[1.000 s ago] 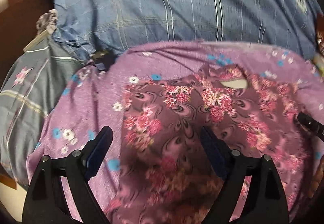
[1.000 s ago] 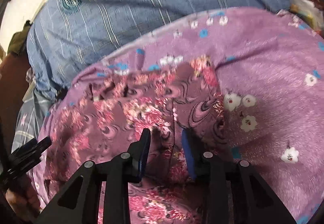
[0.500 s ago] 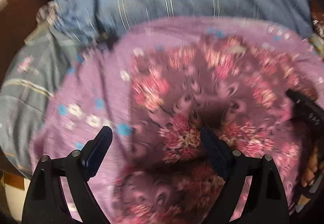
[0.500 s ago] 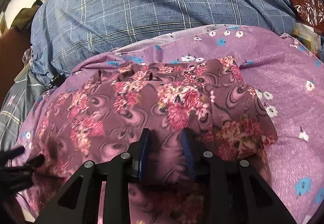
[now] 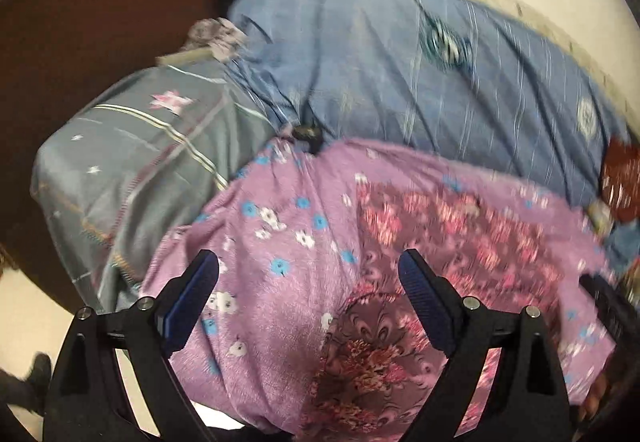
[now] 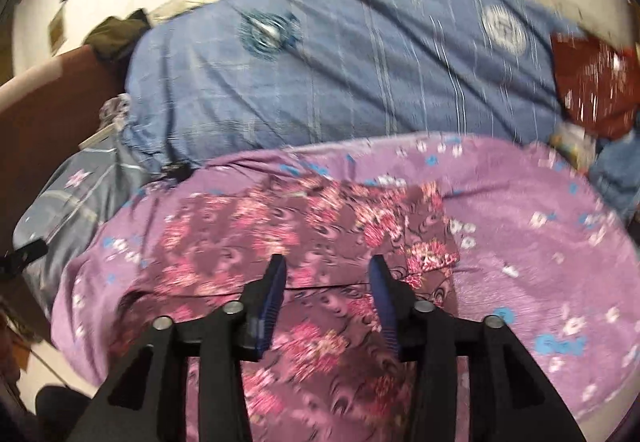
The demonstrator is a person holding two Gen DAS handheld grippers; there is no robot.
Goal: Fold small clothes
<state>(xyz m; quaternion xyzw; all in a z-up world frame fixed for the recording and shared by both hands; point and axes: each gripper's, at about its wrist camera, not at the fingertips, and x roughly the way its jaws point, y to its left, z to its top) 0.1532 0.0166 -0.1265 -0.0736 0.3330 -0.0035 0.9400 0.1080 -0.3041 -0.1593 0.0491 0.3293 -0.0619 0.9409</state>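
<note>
A maroon garment with pink flowers (image 5: 460,242) lies flat on the purple flowered sheet (image 5: 280,202), with one folded edge across it in the right wrist view (image 6: 280,226). My left gripper (image 5: 308,258) hovers wide open over the sheet at the garment's left edge, with nothing between its fingers. My right gripper (image 6: 327,262) hangs above the garment's middle. Its jaws are opening and the pads stand clear of the cloth. The right gripper's black tip (image 5: 608,302) shows at the right edge of the left wrist view. Both views are blurred.
A blue checked quilt (image 6: 360,62) lies behind the purple sheet (image 6: 540,222). At the left is a grey pillow (image 5: 140,146) against a brown headboard (image 5: 80,22). A dark red packet (image 6: 592,82) sits at the far right. Pale floor shows at lower left.
Both grippers have drawn back and risen away from the garment. The right jaws, shut on a fold of the cloth before, have widened and let it go. The left stayed open.
</note>
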